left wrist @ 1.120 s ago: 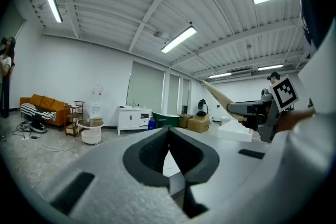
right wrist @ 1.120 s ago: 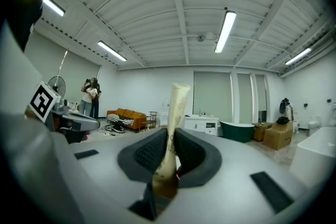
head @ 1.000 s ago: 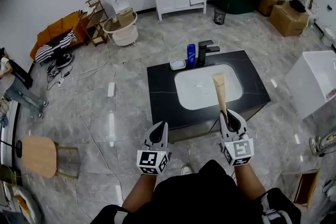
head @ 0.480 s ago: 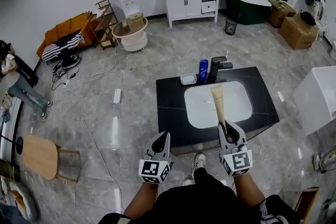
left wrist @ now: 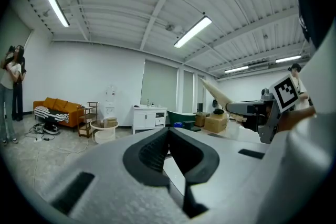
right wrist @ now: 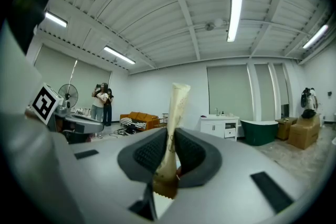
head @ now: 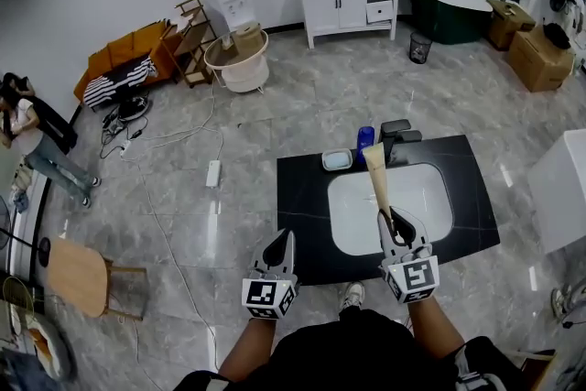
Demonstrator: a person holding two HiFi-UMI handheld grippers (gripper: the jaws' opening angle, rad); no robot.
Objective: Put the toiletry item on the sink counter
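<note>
A cream tube point(head: 375, 179), the toiletry item, stands up out of my right gripper point(head: 394, 222), which is shut on its lower end. In the right gripper view the tube point(right wrist: 173, 123) is pinched between the dark pads of that gripper point(right wrist: 169, 152). It hangs over the front of the black sink counter point(head: 300, 197) with its white basin point(head: 403, 213). My left gripper point(head: 279, 244) is held before the counter's front edge. In the left gripper view its jaws point(left wrist: 169, 147) are shut on nothing, and the tube point(left wrist: 216, 93) shows to the right.
On the counter's far edge stand a blue bottle point(head: 365, 140), a soap dish point(head: 336, 160) and a black faucet point(head: 398, 135). A wooden stool point(head: 78, 275) is at the left. A white vanity point(head: 348, 0), a dark tub point(head: 458, 0) and boxes point(head: 540, 55) line the back. A person point(head: 37, 142) stands far left.
The sink counter has come nearer and lower in the head view as the person stepped toward it. The right gripper keeps the tube; both grippers hold the same pose.
</note>
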